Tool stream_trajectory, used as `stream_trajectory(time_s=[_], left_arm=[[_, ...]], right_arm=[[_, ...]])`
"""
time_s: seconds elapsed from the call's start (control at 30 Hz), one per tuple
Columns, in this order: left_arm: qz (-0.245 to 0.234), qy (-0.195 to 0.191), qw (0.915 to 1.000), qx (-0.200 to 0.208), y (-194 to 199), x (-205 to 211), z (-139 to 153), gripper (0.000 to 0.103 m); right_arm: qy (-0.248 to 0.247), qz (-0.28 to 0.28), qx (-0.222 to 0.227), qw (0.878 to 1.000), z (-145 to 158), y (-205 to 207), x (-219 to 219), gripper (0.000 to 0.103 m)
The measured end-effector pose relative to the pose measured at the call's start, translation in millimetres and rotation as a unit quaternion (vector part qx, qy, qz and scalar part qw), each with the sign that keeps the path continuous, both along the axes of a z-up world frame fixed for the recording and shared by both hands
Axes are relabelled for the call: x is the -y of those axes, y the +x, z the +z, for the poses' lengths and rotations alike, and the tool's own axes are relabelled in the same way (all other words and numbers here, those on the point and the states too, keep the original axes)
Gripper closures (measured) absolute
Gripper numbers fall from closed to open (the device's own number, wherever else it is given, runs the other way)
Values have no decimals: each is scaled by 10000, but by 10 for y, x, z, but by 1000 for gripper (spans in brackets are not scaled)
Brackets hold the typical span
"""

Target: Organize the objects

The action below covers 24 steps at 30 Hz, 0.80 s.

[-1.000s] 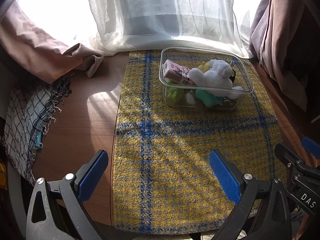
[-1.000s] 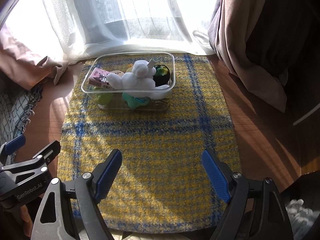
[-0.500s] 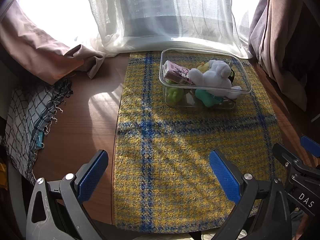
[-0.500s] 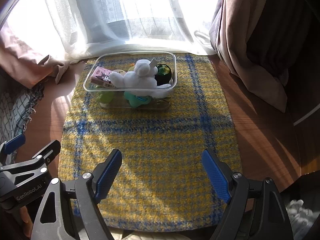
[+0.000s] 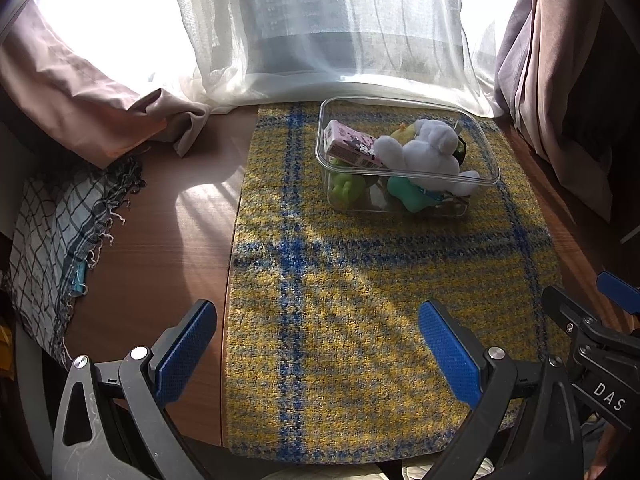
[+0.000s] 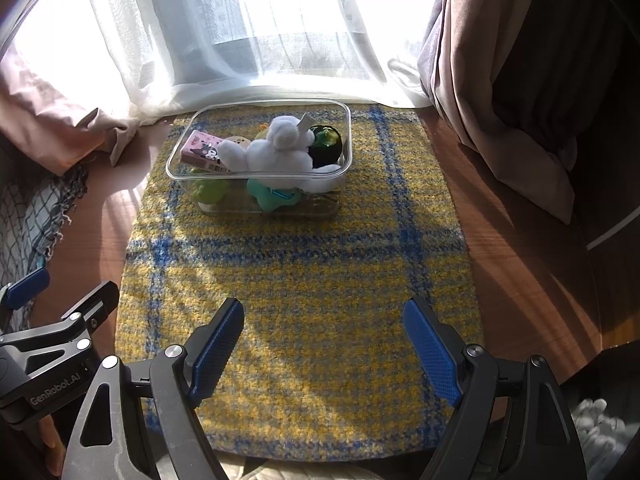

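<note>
A smooth reddish-brown wooden surface (image 5: pixel 168 248) carries everything. Over it lies a coarse woven mat (image 6: pixel 304 264), yellow and grey with blue plaid stripes, rectangular and nubby in texture. At 12 o'clock behind it hang sheer white curtains (image 6: pixel 248 40); heavier mauve drapes (image 6: pixel 500 80) fall at 2 o'clock in the right wrist view, and a checked, fringed cloth (image 5: pixel 52 240) is bunched at 9 o'clock in the left wrist view.

At 12 o'clock on the mat sits a clear plastic container (image 6: pixel 180 170), rectangular with rounded corners and a glossy rim, holding all the small objects. Largest of these is a fluffy white plush toy (image 6: pixel 276 152) lying on top across the middle. Leaning at the container's 9 o'clock end is a pink printed carton (image 6: pixel 202 152). A round black and green item (image 6: pixel 326 142) sits at the 3 o'clock end. Below, against the near wall, are a teal rubbery toy (image 6: pixel 276 198) and a lime green squishy toy (image 6: pixel 210 192).

The left claw (image 5: pixel 316 344) hovers over the mat's near edge with its blue textured pads spread apart and nothing between them. The right claw (image 6: pixel 322 346) likewise stands spread wide and unloaded, well apart from the container.
</note>
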<state>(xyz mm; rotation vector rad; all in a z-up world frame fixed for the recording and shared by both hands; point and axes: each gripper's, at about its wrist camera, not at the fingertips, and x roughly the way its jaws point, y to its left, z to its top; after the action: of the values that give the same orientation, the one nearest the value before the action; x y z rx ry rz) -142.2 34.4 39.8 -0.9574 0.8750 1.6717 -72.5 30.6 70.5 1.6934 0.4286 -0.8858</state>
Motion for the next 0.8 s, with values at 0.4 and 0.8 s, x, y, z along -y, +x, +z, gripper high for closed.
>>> stream_trajectory(time_s=[0.4, 0.8], left_arm=[[8, -47, 10000, 26, 0, 10, -22, 0], [0, -60, 10000, 40, -14, 22, -30, 0]], right_arm=[[24, 41, -37, 10000, 18, -8, -19, 21], [53, 71, -47, 9999, 37, 13, -27, 21]])
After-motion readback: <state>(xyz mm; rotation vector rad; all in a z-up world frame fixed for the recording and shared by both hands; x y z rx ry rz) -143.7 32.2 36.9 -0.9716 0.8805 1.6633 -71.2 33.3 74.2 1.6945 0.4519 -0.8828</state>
